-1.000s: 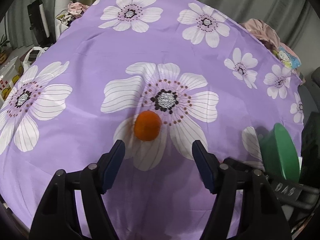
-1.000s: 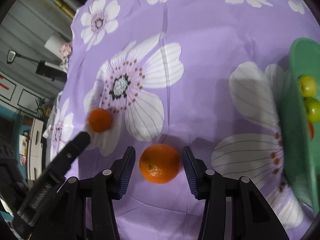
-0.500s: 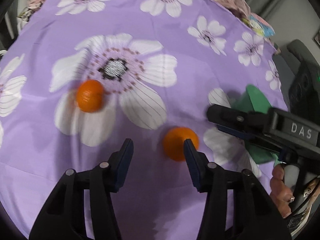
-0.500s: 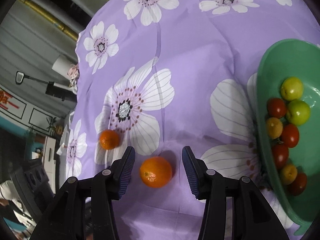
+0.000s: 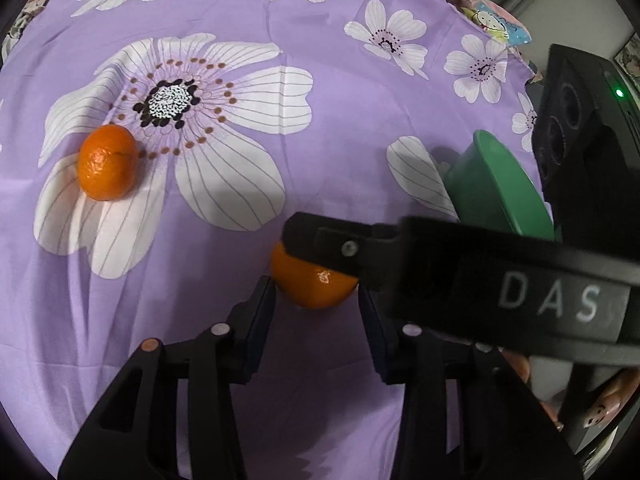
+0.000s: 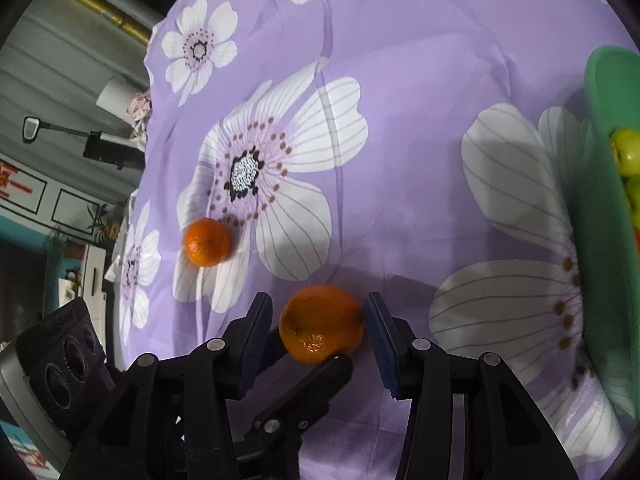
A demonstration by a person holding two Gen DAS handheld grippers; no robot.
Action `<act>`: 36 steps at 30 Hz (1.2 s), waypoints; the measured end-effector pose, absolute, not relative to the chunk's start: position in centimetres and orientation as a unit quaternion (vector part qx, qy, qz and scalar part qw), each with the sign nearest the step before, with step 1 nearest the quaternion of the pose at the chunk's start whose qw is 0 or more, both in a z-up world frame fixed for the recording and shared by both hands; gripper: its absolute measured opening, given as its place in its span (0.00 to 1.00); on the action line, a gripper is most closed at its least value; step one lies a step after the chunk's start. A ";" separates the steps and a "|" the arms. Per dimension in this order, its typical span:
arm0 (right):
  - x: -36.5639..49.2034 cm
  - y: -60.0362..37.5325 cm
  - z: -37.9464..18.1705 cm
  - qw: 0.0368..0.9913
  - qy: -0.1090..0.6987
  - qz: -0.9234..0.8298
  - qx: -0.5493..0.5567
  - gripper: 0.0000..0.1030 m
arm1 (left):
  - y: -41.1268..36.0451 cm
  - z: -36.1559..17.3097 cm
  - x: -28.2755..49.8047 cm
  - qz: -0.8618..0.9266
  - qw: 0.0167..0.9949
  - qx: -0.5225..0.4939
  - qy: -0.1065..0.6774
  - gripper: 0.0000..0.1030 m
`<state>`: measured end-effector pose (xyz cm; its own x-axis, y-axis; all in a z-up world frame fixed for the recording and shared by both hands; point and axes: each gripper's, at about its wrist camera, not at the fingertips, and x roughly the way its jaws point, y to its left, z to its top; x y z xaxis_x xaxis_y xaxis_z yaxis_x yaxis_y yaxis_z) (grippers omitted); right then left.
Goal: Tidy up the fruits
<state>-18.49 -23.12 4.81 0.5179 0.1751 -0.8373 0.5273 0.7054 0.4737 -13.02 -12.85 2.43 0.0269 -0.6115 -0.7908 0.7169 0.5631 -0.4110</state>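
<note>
A large orange (image 5: 312, 284) (image 6: 320, 324) lies on the purple flowered cloth between the open jaws of both grippers. My left gripper (image 5: 316, 312) straddles it from one side; my right gripper (image 6: 316, 328) straddles it from the other, and its finger crosses the left wrist view above the orange. Neither gripper's pads visibly press the orange. A smaller orange (image 5: 108, 162) (image 6: 207, 242) lies apart on a white petal to the left. A green bowl (image 5: 500, 192) (image 6: 604, 200) stands at the right and holds yellow-green and red fruits (image 6: 626, 152).
The purple flowered cloth (image 5: 340, 92) covers the table and falls off at its far edges. A black camera unit (image 5: 580, 132) stands behind the bowl. Clothes and a toy (image 5: 500, 24) lie beyond the far right edge.
My left gripper has swung from the small orange to the large one and now straddles it. My right gripper has come low again around the same orange.
</note>
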 end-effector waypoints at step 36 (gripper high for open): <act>-31.9 -30.8 16.4 0.863 0.281 -0.239 0.345 0.47 | -23.5 13.4 -23.8 -0.612 0.713 0.084 0.332 0.40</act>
<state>-31.85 -30.77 16.38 0.7288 -0.2182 -0.6491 0.6055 0.6481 0.4619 -23.81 -23.52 13.42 0.0310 -0.8172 -0.5755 0.9285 0.2367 -0.2862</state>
